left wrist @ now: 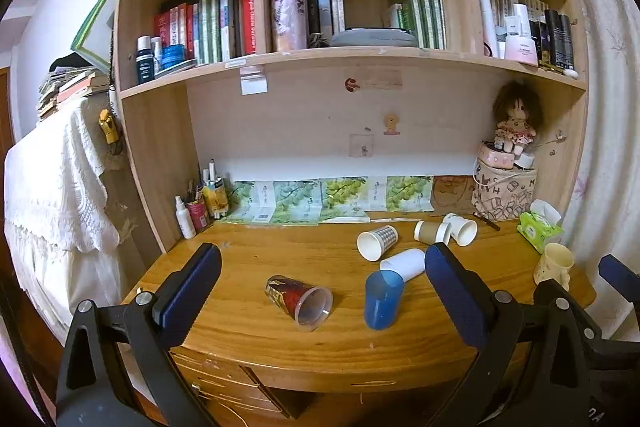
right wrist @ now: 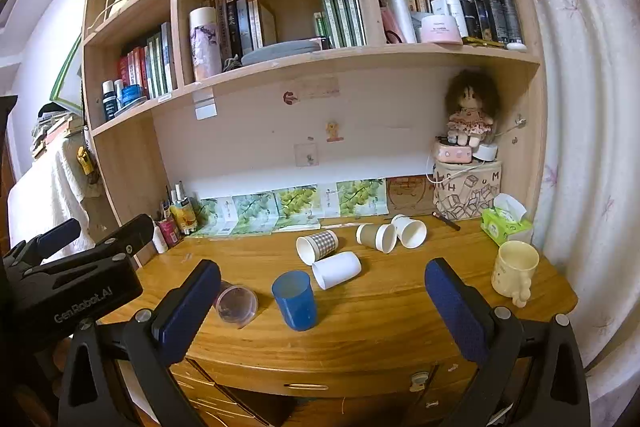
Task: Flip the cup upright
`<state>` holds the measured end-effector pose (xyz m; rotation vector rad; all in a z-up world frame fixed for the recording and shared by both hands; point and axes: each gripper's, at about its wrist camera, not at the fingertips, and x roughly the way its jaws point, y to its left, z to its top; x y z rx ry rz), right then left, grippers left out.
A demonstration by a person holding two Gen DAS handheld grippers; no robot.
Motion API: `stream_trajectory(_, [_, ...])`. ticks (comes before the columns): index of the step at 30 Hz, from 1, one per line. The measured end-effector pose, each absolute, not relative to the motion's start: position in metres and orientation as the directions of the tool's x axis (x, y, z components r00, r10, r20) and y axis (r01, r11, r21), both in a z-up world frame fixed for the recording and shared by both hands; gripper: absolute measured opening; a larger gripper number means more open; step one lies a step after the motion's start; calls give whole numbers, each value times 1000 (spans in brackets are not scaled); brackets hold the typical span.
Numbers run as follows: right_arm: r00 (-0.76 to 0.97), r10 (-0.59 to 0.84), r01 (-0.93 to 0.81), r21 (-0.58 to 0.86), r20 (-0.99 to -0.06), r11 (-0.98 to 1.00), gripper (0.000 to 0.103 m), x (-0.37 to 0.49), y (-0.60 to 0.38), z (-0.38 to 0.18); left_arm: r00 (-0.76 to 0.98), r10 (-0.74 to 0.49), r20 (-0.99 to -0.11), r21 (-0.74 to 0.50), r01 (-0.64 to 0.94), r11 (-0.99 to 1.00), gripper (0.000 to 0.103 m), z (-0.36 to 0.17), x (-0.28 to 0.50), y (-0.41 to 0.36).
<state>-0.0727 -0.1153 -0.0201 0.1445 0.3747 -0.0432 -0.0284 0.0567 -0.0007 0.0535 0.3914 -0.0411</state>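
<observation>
A wooden desk (left wrist: 248,331) with a curved front edge and drawers beneath fills the foreground, set inside a wooden shelf unit (left wrist: 156,155) whose upper compartments hold books, bottles and jars. Nearest the front edge, a clear plastic cup with a red printed wrap (left wrist: 299,302) lies on its side, mouth toward the camera, and just beside it to the right a blue plastic cup (left wrist: 383,299) stands upright. Behind the blue cup a white paper cup (left wrist: 404,264) lies on its side, and farther back a checked paper cup (left wrist: 377,242), a brown paper cup (left wrist: 431,231) and another white cup (left wrist: 462,229) also lie tipped over. A cream mug (right wrist: 514,271) stands upright near the desk's right edge, with a green tissue pack (right wrist: 505,223) behind it. At the back wall sit leaf-printed cards, a pen holder at left and a doll (right wrist: 470,111) on a box at right. The left gripper (left wrist: 322,291) hovers before the desk, fingers spread wide and holding nothing; the right gripper (right wrist: 322,293) hangs alongside, its fingers equally wide apart and empty.
</observation>
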Motion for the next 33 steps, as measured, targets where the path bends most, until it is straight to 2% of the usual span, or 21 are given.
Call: stream_trajectory(33, [918,1,65,151,-397,986,102,-60,-128,-28,909,-24,-416,55,51,997,102,-9,-18,41])
